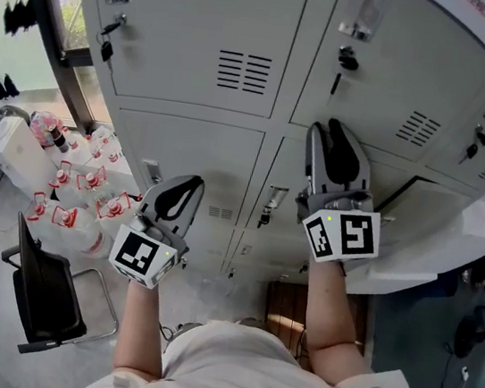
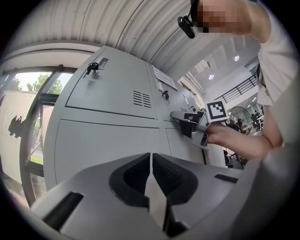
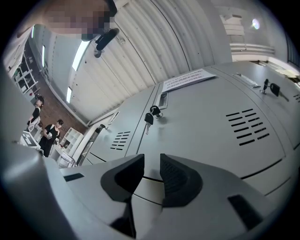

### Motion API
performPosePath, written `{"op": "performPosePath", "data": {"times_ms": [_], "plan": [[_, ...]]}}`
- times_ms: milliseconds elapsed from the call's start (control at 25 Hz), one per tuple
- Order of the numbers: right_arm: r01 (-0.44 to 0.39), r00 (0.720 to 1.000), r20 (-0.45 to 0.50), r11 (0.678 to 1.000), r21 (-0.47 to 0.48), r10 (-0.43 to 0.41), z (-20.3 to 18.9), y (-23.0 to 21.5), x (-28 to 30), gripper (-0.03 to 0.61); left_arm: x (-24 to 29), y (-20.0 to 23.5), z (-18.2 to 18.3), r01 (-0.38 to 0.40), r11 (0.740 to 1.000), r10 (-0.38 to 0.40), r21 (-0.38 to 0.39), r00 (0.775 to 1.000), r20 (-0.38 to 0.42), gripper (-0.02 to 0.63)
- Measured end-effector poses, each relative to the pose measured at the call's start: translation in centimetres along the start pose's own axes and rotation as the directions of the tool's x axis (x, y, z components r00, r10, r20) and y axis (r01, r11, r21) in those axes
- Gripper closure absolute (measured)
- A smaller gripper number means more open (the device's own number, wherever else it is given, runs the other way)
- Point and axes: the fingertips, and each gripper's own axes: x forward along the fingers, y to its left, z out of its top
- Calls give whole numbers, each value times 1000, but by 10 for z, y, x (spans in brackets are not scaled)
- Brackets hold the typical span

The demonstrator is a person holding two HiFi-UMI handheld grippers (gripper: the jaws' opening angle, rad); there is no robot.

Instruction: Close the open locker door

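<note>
1. Locker door of pale grey sheet metal (image 1: 436, 228) stands swung open in the lower row at the right of the locker bank, just right of the right gripper (image 1: 331, 131).
2. The right gripper's fingers are slightly spread with nothing between them. The left gripper (image 1: 187, 188) has its fingers pressed together, empty, further left near a closed lower door.
3. Best approach, as I judge it: bring the right gripper round to the door's outer face, press near its free edge, and push steadily until it sits flush, clear of the hanging keys (image 3: 149, 117).
</note>
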Motion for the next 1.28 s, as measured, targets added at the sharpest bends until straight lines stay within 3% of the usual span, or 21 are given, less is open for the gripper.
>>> {"op": "performPosePath", "data": {"times_ms": [240, 640, 920, 1280], "plan": [[2, 1000, 7, 1000, 0, -2, 0, -2, 0, 501, 1, 0, -3, 2, 1000, -2, 2, 1000, -8, 607], [-43, 999, -16, 999, 24, 43, -4, 12, -17, 474, 7, -13, -7, 45, 999, -45, 17, 999, -8, 607], [-32, 996, -83, 998, 47, 36, -23, 18, -48, 479, 16, -36, -22, 109, 994, -110, -20, 993, -45, 607], [34, 982, -185, 998, 48, -25, -54, 8, -103, 548, 34, -79, -45, 227, 972, -231, -58, 969, -83, 607]]}}
